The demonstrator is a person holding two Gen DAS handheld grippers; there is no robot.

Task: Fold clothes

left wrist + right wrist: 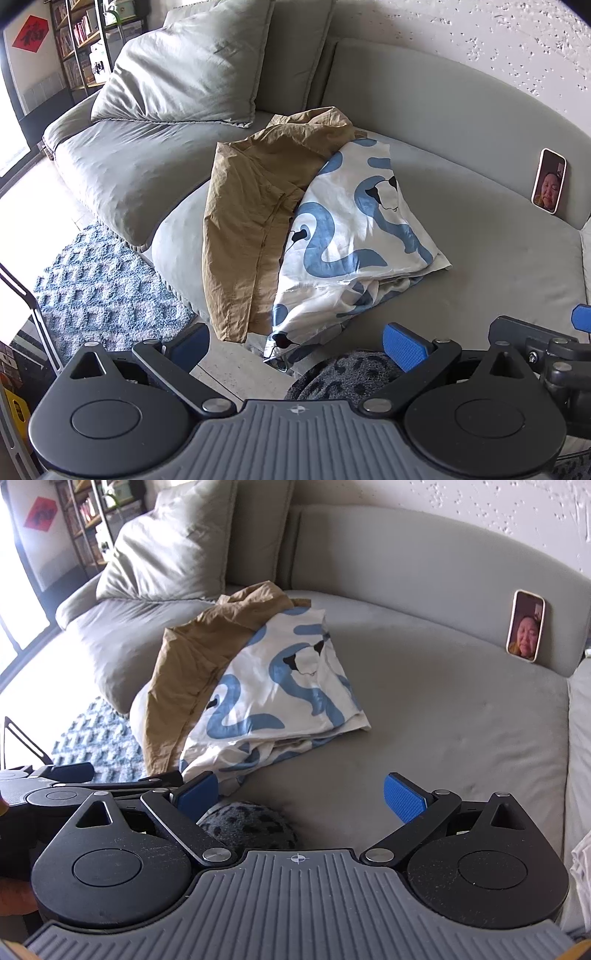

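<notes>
Both jaws wide apart, nothing in either: L gripper (297, 343) and R gripper (301, 794) hang side by side over the near edge of the sofa seat (443, 709), pads pointing at the clothes, not touching them. I judge they're parked that way bc no grab has begun, folding not yet started. Two garments lie in a loose heap near the seat's front-left part: tan garment (251, 221) crumpled underneath and to the left, spilling toward the seat edge; white garment w/ blue swirls (351, 221) draped over its right side, roughly doubled, its lower hem bunched and closest to me. Since the white one's on top, I'd guess it goes first; needs dragging to the bare seat on the right to spread flat. Phone (526, 626) leans upright against the backrest, well apart from the heap, prob propped to be watched, so keep cloth away from it. Big grey cushion (181, 70) sits behind-left of the pile. Dark spotted fabric (247, 823) just below my pads, maybe my knee; can't tell. Blue rug (99, 284) on the floor, left.
</notes>
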